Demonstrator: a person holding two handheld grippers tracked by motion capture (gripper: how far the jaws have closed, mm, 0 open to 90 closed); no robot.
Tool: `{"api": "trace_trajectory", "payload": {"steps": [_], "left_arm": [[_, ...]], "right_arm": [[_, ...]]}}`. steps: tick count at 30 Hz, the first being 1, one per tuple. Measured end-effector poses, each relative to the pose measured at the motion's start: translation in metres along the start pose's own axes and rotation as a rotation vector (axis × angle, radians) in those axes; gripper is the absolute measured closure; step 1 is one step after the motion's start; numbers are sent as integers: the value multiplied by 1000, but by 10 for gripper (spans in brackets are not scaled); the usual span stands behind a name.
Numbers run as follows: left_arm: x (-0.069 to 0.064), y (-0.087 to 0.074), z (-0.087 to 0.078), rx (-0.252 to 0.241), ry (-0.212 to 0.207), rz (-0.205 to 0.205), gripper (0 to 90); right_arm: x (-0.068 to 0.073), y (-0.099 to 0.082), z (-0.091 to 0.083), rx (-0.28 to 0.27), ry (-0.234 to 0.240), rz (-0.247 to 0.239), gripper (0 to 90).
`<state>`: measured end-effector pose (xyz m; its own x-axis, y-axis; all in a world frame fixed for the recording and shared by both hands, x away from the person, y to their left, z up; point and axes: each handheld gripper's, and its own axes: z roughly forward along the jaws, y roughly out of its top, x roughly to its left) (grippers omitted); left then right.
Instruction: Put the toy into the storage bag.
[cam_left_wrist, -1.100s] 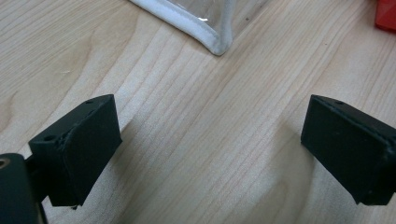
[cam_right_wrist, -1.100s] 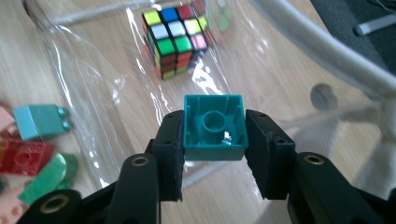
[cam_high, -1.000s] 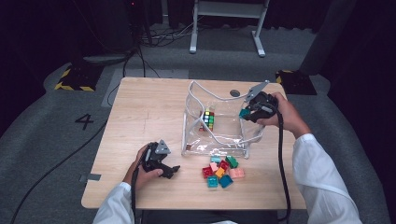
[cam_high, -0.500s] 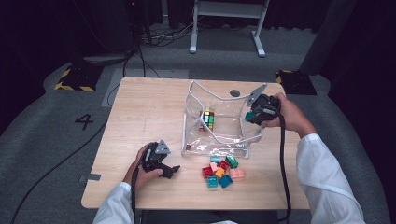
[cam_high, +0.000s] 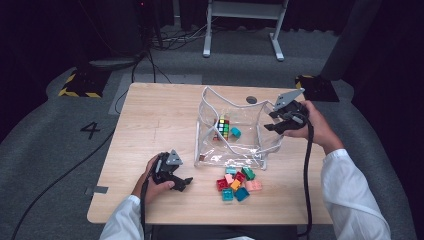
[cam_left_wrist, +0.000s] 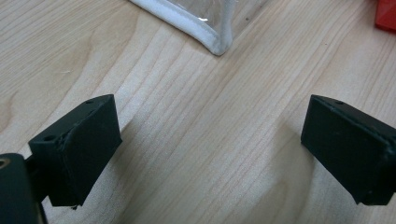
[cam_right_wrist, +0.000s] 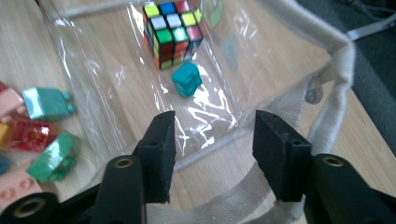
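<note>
A clear plastic bag (cam_high: 250, 137) with white trim stands open on the wooden table (cam_high: 150, 115). Inside it lie a Rubik's cube (cam_high: 223, 127) and a teal brick (cam_high: 235, 132), which touches the cube (cam_right_wrist: 170, 32) on its near side (cam_right_wrist: 187, 79). My right gripper (cam_high: 270, 123) hovers over the bag's right rim; its jaws have just been opening and nothing is between them (cam_right_wrist: 212, 126). Resting on the table left of the bag, my left gripper (cam_high: 186, 182) is open and empty (cam_left_wrist: 210, 135), facing the bag's corner (cam_left_wrist: 215, 42).
Several loose coloured bricks (cam_high: 237, 181) lie in a pile in front of the bag, also seen through the plastic (cam_right_wrist: 42, 135). A dark round mark (cam_high: 251, 100) sits on the table behind the bag. A cable trails from each gripper.
The right gripper held a teal brick over the bag; its jaws have opened and the brick now lies inside next to the cube. The left gripper has stayed put.
</note>
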<state>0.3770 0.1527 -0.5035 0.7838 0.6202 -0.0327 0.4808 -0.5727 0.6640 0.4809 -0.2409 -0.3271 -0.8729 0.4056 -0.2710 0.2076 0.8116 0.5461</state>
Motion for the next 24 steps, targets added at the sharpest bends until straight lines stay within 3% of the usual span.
{"api": "trace_trajectory", "payload": {"steps": [2,6,7,15,17,18,24], "left_arm": [[0,0,0,2,2,-1,48],[0,0,0,0,0,0,48],[0,0,0,1,1,0,48],[0,0,0,3,1,-1,48],[0,0,0,2,1,0,48],[0,0,0,0,4,4,48],[0,0,0,0,0,2,48]], "right_arm": [[4,-6,-9,-68,17,31,448],[9,-13,-19,-129,15,62,401],[12,-19,-25,-171,16,76,377],[29,-35,-49,-268,-21,113,313],[33,-41,-57,-276,-58,113,303],[39,-48,-64,-313,-71,138,298],[53,-70,-75,-371,-76,182,290]]}}
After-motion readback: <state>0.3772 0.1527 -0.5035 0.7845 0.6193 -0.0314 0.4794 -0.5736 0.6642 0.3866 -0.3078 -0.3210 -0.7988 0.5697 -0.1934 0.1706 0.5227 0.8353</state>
